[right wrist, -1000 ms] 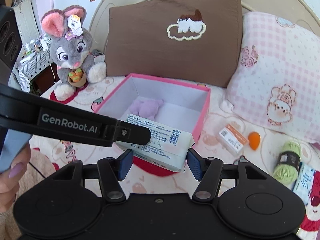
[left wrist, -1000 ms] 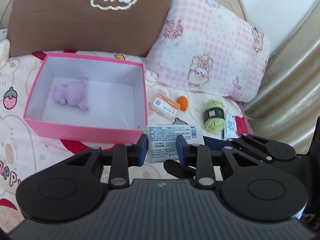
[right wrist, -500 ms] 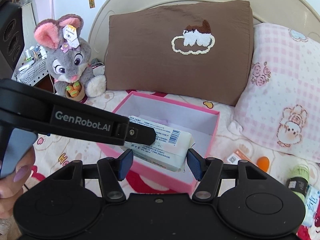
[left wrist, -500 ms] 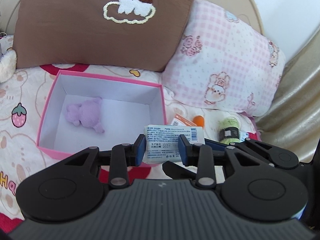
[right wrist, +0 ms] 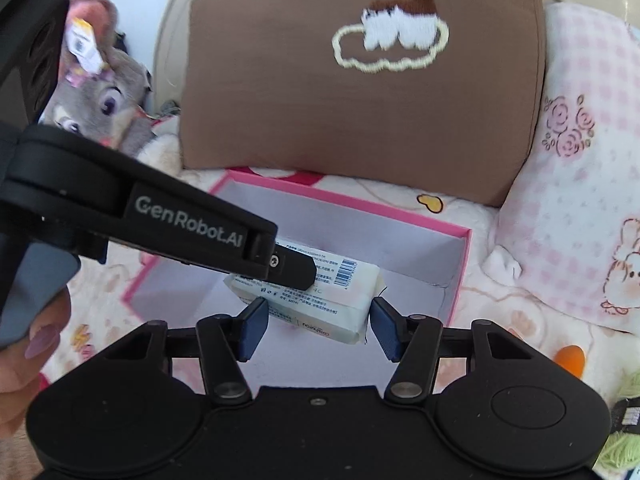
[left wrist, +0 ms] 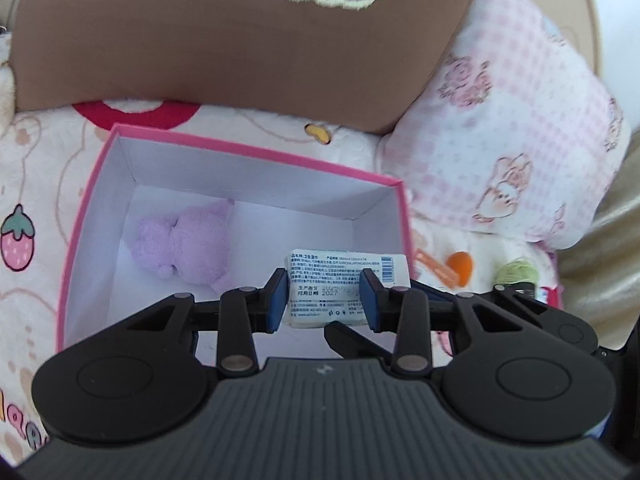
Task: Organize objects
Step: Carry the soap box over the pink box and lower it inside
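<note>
The white pack of wipes (left wrist: 348, 280) hangs over the right near part of the open pink box (left wrist: 256, 152), which sits on the bed (left wrist: 36, 168) in front of the brown pillow (left wrist: 240, 48). The left gripper (left wrist: 324, 300) has the pack between its blue pads. Both pads lie against it, in a narrow grip whose jaws have just been opening a little. From the right wrist view, one black left finger lies across the printed top of the pack.

The right gripper (right wrist: 318, 326) stands about half open with the pack's near edge between its pads. Its jaws have just been closing in. Its left pad meets the pack's corner, but whether the right pad presses on it cannot be told.

A purple plush toy (left wrist: 184, 244) lies inside the box by its left wall, apart from the pack. An orange piece (left wrist: 460, 266) and green yarn (left wrist: 516, 272) lie on the bed to the right of the box
</note>
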Motion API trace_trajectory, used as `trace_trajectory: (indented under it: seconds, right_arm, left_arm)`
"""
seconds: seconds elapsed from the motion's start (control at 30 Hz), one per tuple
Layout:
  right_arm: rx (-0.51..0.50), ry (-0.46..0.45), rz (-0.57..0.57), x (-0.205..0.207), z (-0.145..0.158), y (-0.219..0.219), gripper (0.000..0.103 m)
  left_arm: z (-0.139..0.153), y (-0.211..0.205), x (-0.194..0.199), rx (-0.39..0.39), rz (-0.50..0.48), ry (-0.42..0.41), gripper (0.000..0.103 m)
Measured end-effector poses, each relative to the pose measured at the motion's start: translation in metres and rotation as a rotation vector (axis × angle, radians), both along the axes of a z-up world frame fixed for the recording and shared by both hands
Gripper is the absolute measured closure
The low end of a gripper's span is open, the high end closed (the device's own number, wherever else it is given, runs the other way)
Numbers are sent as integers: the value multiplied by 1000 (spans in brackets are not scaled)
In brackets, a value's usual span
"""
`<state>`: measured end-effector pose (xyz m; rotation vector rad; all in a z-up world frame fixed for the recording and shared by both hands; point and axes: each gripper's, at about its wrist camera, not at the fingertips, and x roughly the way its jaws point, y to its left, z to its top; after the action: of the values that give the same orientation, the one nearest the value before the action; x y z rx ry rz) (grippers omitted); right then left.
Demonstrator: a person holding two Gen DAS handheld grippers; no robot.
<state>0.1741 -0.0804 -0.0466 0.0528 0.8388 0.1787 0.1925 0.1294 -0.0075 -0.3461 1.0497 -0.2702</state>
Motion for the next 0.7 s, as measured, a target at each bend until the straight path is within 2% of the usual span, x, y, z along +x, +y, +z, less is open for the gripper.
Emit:
trace_trajectory:
  seconds: [0.17,0.33,0.4,0.57,0.7]
  right_arm:
    - [7,34,11,23,-25,0,46]
    - [137,60,-8,35,-48,-12,50]
    - [115,66,-2,38,-54,-10,54]
    - [72,102,-9,49,-64,-6,57]
    - [-20,132,-7,60,-67,-2,58]
  left_arm:
    - [-30,7,20,4,17,13,67]
    - [-59,25,33,-40,38,52,67]
    - [-71,29,38,-65,55,70,67]
    - [-87,23,49,-61,61,51,67]
    - [-98,19,55,-88,64,49,68]
